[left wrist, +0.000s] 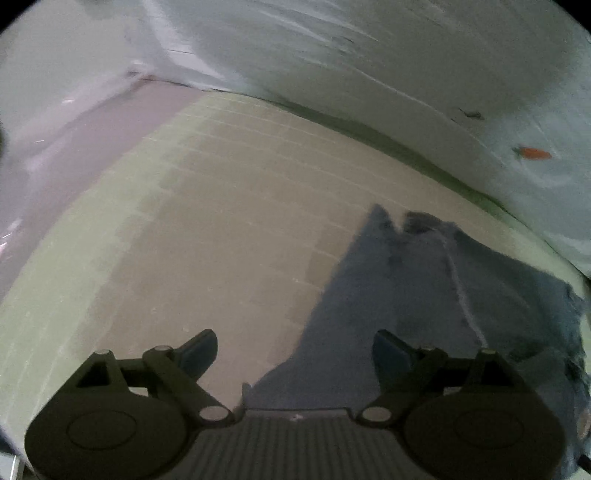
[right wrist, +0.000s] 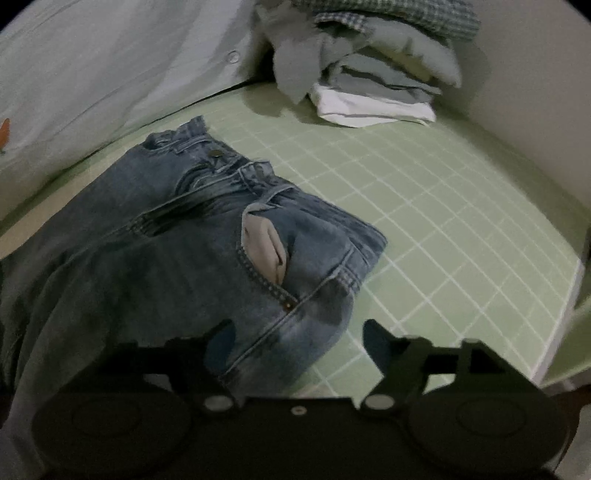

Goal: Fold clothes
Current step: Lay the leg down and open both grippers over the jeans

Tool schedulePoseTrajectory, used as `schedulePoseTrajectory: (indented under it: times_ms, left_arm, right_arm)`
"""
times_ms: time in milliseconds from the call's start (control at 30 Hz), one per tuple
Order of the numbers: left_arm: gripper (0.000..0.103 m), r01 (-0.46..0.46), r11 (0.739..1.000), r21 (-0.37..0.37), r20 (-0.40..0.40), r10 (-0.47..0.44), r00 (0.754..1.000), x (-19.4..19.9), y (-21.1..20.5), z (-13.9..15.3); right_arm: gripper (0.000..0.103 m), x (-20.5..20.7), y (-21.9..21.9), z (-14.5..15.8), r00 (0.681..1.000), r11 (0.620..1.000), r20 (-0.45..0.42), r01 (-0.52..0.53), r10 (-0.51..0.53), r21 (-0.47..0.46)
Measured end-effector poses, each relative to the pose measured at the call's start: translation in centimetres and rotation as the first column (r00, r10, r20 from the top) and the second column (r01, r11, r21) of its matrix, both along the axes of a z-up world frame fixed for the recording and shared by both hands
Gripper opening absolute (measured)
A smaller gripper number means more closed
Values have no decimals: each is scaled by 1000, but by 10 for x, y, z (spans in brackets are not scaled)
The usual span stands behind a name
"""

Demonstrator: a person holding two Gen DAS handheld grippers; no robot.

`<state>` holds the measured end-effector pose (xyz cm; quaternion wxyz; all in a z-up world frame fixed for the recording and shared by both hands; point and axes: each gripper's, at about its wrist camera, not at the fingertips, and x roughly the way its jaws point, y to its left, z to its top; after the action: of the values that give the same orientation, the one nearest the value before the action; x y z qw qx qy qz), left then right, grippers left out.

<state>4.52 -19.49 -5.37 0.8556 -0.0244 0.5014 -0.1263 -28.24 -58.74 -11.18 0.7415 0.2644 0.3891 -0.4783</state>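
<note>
While unheld, jeans point(right wrist: 207, 236) between fingers point(right wrist: 376, 341).

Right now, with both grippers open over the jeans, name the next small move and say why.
Probably lower the right gripper onto the jeans near the waistband side edge and close on it. Both grippers are open and hold nothing; the left gripper hovers by the darker denim end. The jeans lie spread on the green grid mat, so a fold seems to need a grip first.

faded blue jeans point(right wrist: 207, 236) on a pale green white-gridded mat point(right wrist: 443, 192), with a green-checked garment point(right wrist: 406, 16) behind.
</note>
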Motion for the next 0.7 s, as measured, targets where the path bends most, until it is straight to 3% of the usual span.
schedulePoseTrajectory:
  times_ms: [100, 133, 267, 367, 467, 500, 533, 700]
  left_arm:
    - [92, 92, 996, 5, -13, -92, 996, 13, -19, -10]
    - [92, 122, 992, 7, -18, -122, 992, 18, -25, -13]
    - [89, 191, 981, -25, -49, -192, 980, 34, -40, -26]
    - [80, 168, 985, -43, -29, -170, 985, 37, -31, -21]
    - [53, 134, 989, -55, 4, -134, 991, 37, -18, -13]
    - [25, 122, 991, -59, 15, -121, 992, 38, -14, -10]
    - [6, 111, 992, -64, 25, -109, 994, 38, -10, -7]
    - [5, 54, 995, -88, 79, -47, 996, 39, 12, 7]
  right_arm:
    - [93, 2, 7, -1, 999, 999, -37, 38, -38, -3]
    - [100, 3, 9, -1, 997, 999, -54, 52, -52, -4]
    - [101, -1, 22, 2, 996, 998, -65, 65, -65, -3]
    - [101, -2, 34, 5, 997, 999, -63, 49, -49, -6]
    - [101, -2, 45, 7, 997, 1000, -70, 20, -21, -12]
    - [101, -3, 49, 7, 997, 1000, -74, 9, -10, -14]
    - [101, -2, 53, 7, 997, 1000, -79, 3, -4, -16]
    - [101, -4, 61, 7, 995, 999, -90, -31, 30, -9]
